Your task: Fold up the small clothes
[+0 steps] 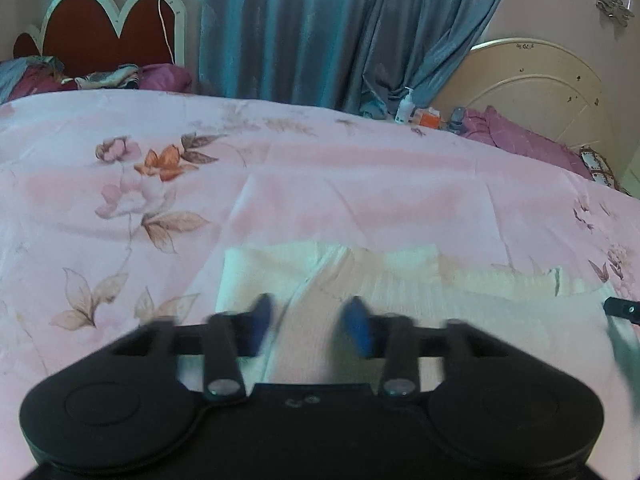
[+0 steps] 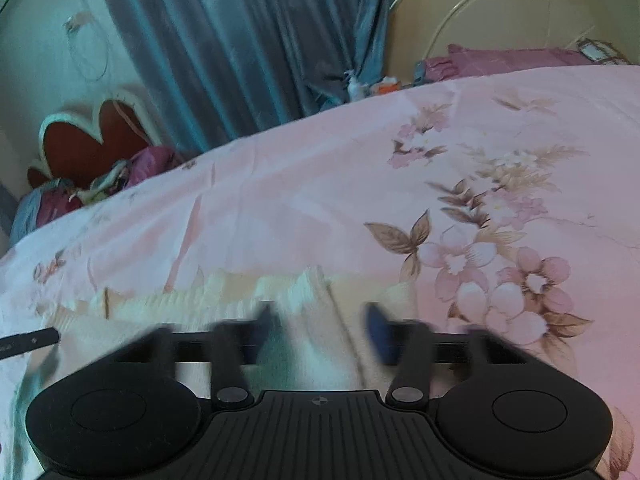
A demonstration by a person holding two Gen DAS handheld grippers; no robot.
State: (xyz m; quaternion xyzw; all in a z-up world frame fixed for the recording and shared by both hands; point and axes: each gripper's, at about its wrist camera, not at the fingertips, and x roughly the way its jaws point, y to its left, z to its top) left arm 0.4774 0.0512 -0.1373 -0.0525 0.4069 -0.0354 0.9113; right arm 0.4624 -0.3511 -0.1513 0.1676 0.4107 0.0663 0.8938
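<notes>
1 cream garment (image 1: 400, 280) lay flat on the pink floral bedspread (image 1: 320, 184), at its near edge. 2 grippers hung over it: the left gripper (image 1: 308, 322) above its left part, the right gripper (image 2: 320, 328) above its right part. Both had their blue fingers (image 1: 356, 324) parted, with cloth showing in the gap but not pinched. Behind stood 2 headboards, 1 red (image 1: 100, 32) and 1 cream (image 1: 536, 88), with 1 blue curtain (image 1: 320, 28) between. Motion blur smeared both sets of fingers.
</notes>
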